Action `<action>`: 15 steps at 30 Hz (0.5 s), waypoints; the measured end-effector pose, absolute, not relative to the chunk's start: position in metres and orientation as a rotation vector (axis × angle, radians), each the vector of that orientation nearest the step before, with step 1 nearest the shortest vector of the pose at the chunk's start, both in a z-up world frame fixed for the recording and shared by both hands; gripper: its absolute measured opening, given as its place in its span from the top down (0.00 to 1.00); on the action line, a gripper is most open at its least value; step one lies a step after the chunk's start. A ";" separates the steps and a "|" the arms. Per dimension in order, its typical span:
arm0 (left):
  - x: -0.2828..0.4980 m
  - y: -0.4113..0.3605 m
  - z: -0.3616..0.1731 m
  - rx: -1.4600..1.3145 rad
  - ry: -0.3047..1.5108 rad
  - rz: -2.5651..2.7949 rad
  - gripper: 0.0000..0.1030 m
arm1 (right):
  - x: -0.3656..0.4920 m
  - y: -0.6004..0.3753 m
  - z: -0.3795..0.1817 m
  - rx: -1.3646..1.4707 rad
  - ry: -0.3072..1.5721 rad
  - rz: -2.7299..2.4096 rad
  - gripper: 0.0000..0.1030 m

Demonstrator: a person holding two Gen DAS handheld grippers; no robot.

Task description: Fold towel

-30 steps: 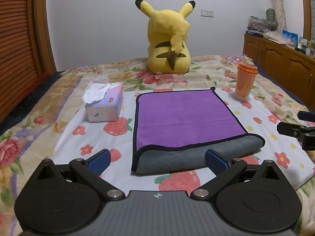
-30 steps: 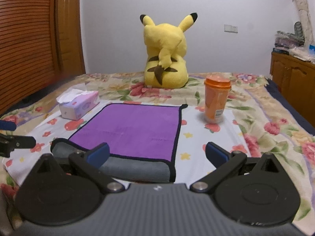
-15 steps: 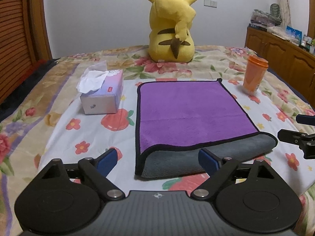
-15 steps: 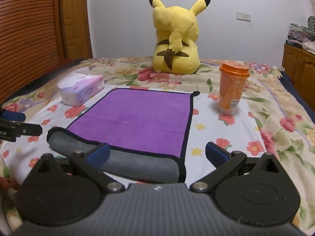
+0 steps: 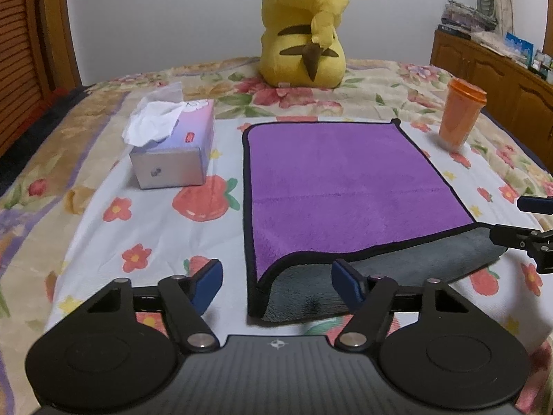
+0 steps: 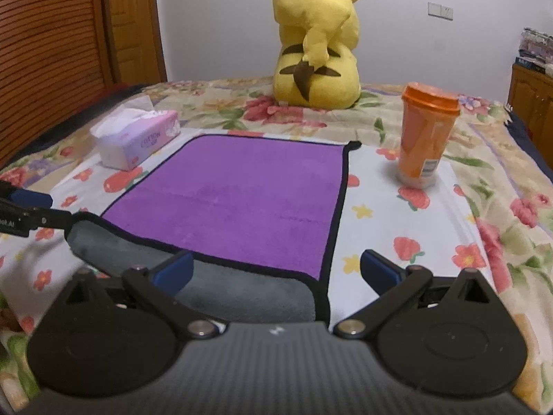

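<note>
A purple towel (image 5: 338, 186) with a black hem lies on a floral bed, folded once, its grey underside showing along the near fold (image 5: 380, 276). It also shows in the right wrist view (image 6: 242, 200). My left gripper (image 5: 276, 280) is open and empty, its jaws either side of the towel's near left corner. My right gripper (image 6: 276, 269) is open and empty over the near right corner. Each gripper's fingers appear at the edge of the other view, the right one (image 5: 518, 235) and the left one (image 6: 31, 214).
A tissue box (image 5: 172, 152) stands left of the towel. An orange cup (image 6: 425, 138) stands to its right. A yellow plush toy (image 5: 304, 34) sits behind. A wooden cabinet (image 5: 501, 69) lines the right wall.
Both grippers have moved forward and lower toward the towel's near folded edge. Both stay open. The towel has not moved.
</note>
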State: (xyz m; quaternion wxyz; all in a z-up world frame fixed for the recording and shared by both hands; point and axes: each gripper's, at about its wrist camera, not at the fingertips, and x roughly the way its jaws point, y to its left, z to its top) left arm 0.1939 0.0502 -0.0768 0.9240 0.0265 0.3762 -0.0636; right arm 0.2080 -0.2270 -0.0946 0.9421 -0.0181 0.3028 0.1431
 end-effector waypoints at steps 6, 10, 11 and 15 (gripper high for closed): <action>0.206 0.053 -0.088 0.051 0.811 -0.137 0.42 | 0.219 -0.225 -0.104 -0.047 0.669 0.303 0.07; 0.210 0.056 -0.094 0.040 0.833 -0.139 0.48 | 0.225 -0.228 -0.111 -0.032 0.720 0.301 0.13; 0.211 0.056 -0.095 0.038 0.838 -0.141 0.49 | 0.226 -0.229 -0.112 -0.029 0.727 0.302 0.13; 0.214 0.058 -0.102 0.033 0.863 -0.144 0.53 | 0.230 -0.234 -0.116 0.012 0.755 0.310 0.14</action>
